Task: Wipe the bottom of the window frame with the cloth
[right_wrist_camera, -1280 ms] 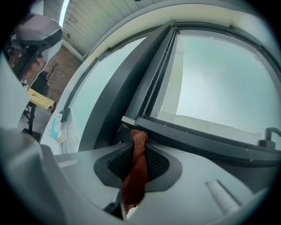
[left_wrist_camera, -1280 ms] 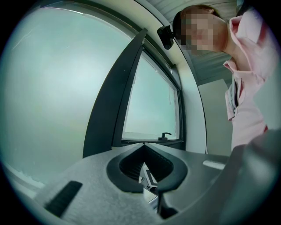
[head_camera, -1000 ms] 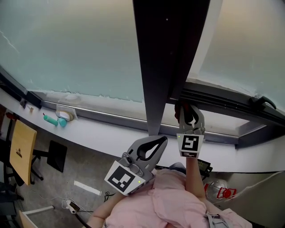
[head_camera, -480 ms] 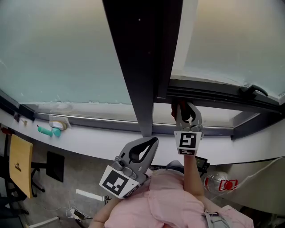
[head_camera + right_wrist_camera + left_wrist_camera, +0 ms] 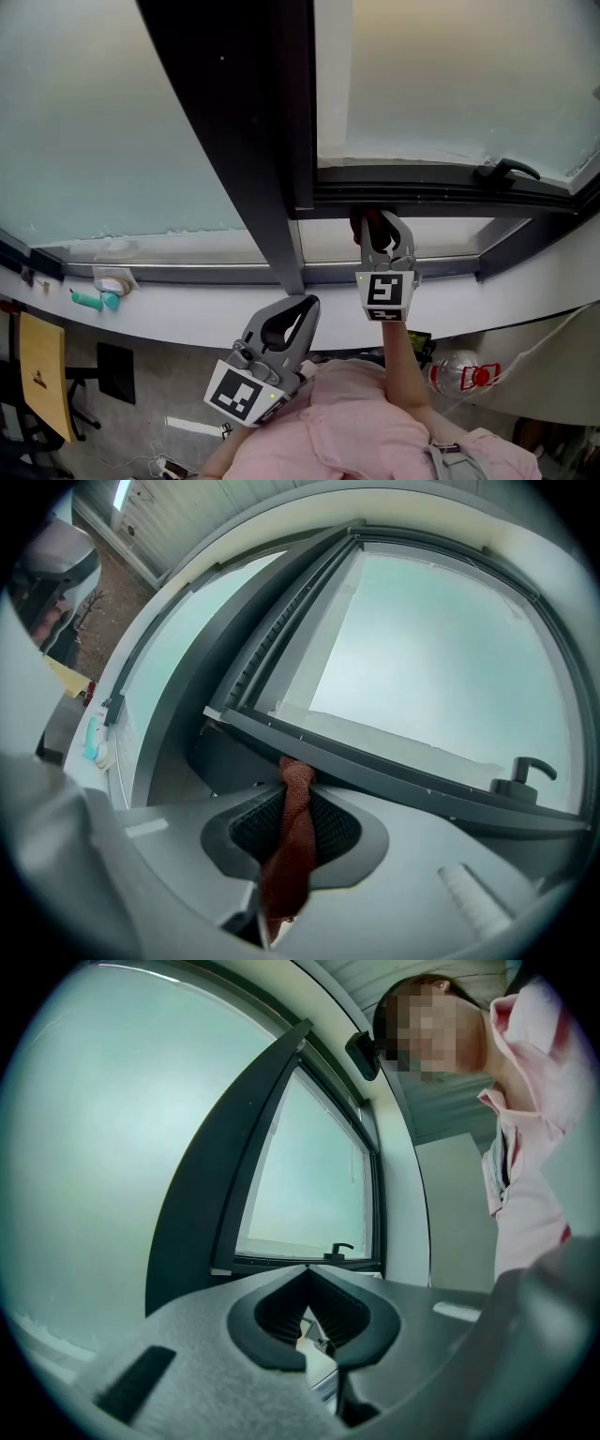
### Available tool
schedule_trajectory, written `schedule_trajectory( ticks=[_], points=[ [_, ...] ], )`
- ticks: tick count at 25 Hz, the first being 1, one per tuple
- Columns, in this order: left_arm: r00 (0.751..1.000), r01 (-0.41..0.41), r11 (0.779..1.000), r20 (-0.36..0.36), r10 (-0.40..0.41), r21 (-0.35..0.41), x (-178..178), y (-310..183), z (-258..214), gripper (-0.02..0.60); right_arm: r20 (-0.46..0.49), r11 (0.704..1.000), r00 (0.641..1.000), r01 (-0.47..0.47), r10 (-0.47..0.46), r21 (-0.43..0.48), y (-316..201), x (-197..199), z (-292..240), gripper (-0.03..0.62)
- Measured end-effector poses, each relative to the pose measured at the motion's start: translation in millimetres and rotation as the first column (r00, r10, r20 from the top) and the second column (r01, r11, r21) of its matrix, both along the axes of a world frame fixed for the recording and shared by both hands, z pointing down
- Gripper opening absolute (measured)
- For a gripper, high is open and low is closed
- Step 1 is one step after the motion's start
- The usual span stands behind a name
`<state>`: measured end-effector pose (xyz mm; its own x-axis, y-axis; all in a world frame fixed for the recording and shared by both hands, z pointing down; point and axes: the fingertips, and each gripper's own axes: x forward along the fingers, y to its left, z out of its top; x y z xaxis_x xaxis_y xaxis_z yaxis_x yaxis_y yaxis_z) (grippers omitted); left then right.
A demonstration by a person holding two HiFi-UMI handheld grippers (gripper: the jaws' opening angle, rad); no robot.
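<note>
— How far along am I?
— Barely started, I'd say. Your right gripper [image 5: 377, 225] pinches the cloth [image 5: 291, 827] against the window frame [image 5: 441, 192] at its bottom-left corner.
— And my left gripper [image 5: 302, 305]?
— Closed, empty.

Cloth [image 5: 293, 841] — farther right along frame [image 5: 427, 190]

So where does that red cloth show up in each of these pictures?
Head view: the red cloth is just right of centre, pinched by the right gripper at the window frame bottom rail.
Left gripper view: not in it.
Right gripper view: bottom centre, between the fingers.
Shared landmark: the dark window handle.
</note>
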<state>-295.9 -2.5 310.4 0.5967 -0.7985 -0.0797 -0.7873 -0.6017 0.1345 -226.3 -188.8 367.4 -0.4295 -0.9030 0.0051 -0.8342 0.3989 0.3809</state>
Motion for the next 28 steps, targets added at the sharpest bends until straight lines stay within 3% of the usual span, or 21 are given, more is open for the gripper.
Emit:
schedule_trajectory(
  ticks=[7, 19, 28],
  points=[
    [1.0, -0.021, 1.0, -0.022, 0.02, -0.017, 45.0, -2.8, -2.0, -0.003, -0.04, 0.998, 0.997, 0.059, -0.059, -0.007, -1.9, 12.4, 2.4, 0.066],
    [1.0, 0.016, 0.997, -0.015, -0.017, -0.079, 106.0, -10.5, 8.0, -0.003, -0.068, 0.995, 0.992, 0.101, -0.102, -0.013, -9.9, 59.1, 4.8, 0.066],
    [1.0, 0.01, 0.995, -0.012, -0.011, -0.096, 145.1, -19.5, 14.7, -0.003, -0.043, 0.994, 0.993, 0.11, -0.111, -0.01, -15.1, 91.2, 8.0, 0.066]
  ],
)
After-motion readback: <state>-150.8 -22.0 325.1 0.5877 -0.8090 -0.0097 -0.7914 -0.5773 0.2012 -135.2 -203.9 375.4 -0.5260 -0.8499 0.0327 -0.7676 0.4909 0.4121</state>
